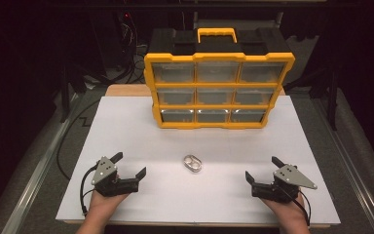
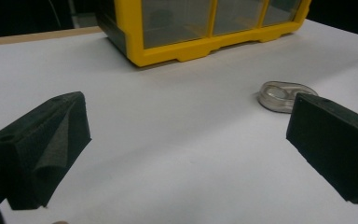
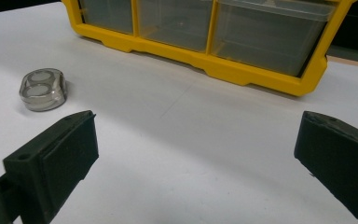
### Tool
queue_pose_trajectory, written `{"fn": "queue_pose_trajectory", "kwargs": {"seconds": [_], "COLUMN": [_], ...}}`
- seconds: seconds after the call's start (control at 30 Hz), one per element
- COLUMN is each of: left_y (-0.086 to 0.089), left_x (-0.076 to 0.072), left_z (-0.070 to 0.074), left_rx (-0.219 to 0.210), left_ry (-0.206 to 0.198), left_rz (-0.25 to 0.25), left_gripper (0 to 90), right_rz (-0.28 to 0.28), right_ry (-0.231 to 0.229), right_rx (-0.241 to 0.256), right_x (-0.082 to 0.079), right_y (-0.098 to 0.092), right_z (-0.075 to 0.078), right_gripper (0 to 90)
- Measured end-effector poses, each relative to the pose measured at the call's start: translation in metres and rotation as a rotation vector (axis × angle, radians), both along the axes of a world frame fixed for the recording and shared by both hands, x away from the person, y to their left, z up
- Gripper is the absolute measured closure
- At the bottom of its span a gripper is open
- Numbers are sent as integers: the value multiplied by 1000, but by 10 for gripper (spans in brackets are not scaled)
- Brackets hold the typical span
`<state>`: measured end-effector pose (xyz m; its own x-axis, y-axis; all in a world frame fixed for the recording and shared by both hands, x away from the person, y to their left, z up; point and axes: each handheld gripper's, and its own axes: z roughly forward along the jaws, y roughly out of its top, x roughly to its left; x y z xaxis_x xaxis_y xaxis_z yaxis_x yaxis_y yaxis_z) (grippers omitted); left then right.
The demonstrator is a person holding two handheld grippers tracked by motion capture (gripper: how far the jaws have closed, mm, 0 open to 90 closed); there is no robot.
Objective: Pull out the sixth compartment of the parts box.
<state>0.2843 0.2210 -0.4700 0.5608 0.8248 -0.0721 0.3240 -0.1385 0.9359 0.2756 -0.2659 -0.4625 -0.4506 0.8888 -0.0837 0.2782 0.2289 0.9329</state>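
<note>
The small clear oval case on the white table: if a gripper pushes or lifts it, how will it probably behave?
The clear oval case looks like hard, glossy plastic, so it is probably stiff and may slip between the jaws. It lies flat and low on the white table, so a push should slide it, not tip or roll it. It seems small and thin-walled, so it is likely light.

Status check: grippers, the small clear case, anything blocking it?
Left gripper open, right gripper open, both empty. Clear case lies on the table between them, untouched. Drawer cabinet behind; nothing in the way.
</note>
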Motion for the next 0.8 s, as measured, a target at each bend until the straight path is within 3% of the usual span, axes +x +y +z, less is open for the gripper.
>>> {"fn": "queue_pose_trajectory", "kwargs": {"seconds": [0.27, 0.8], "left_y": [0, 1], "left_x": [0, 0], "left_z": [-1, -3], "left_rx": [24, 3], "left_ry": [-5, 14], "left_rz": [-11, -24], "left_gripper": [8, 3], "right_rz": [12, 5], "right_ry": [3, -1], "right_rx": [10, 10], "right_x": [1, 4], "right_y": [-1, -1], "right_z": [-2, -2], "right_gripper": [2, 2]}}
